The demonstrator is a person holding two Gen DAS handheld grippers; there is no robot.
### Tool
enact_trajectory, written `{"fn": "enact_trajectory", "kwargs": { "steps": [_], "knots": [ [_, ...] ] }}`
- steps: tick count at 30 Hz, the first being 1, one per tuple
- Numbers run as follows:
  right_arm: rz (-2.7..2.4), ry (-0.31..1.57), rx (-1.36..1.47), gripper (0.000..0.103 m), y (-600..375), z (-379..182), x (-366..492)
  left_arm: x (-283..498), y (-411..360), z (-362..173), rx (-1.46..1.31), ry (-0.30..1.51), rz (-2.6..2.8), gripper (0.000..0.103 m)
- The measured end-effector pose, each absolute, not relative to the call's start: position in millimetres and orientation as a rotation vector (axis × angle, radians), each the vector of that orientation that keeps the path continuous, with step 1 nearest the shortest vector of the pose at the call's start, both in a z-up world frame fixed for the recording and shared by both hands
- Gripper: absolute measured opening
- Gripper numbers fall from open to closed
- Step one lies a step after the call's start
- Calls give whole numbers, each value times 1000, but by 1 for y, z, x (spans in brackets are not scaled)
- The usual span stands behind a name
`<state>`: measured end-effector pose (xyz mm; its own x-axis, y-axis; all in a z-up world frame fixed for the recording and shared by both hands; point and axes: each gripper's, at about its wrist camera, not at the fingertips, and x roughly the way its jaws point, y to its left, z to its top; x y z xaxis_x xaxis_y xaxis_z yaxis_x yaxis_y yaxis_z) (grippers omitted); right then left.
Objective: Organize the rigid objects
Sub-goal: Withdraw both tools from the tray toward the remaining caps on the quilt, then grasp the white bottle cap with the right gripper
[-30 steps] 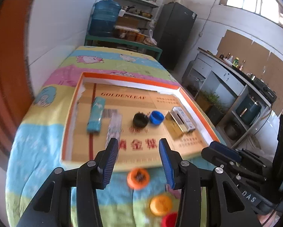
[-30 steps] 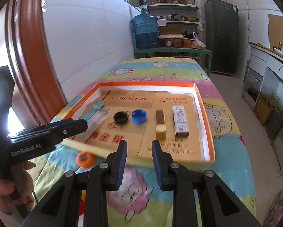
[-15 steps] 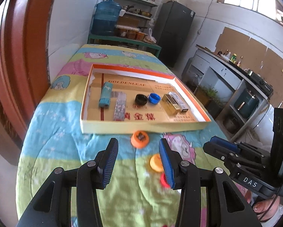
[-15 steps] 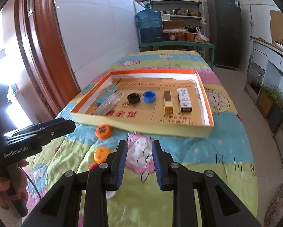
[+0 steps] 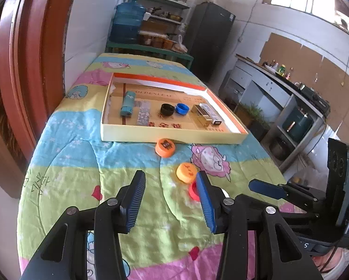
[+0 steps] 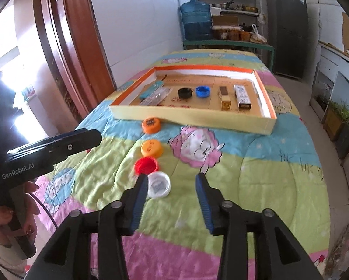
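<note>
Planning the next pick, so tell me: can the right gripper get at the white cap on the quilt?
Probably yes. The right gripper is open and holds nothing, and the white cap lies flat on the quilt just beside its left finger. Only the red cap sits close by, touching or nearly touching the white one.

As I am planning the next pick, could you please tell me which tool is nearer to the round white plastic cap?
Right. The right tool hangs open just above the round white plastic cap, its left finger beside it. The left tool sits further left, apart from it.
</note>
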<state>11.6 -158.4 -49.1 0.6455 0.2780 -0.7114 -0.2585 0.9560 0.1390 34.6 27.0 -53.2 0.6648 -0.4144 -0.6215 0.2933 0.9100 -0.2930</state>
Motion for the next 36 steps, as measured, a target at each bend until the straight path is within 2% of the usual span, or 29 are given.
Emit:
{"fn": "enact_trajectory", "kwargs": {
  "steps": [36],
  "knots": [
    [259, 852, -102, 48, -129, -77, 11, 16, 35, -66, -97, 767, -349, 48]
  ]
}}
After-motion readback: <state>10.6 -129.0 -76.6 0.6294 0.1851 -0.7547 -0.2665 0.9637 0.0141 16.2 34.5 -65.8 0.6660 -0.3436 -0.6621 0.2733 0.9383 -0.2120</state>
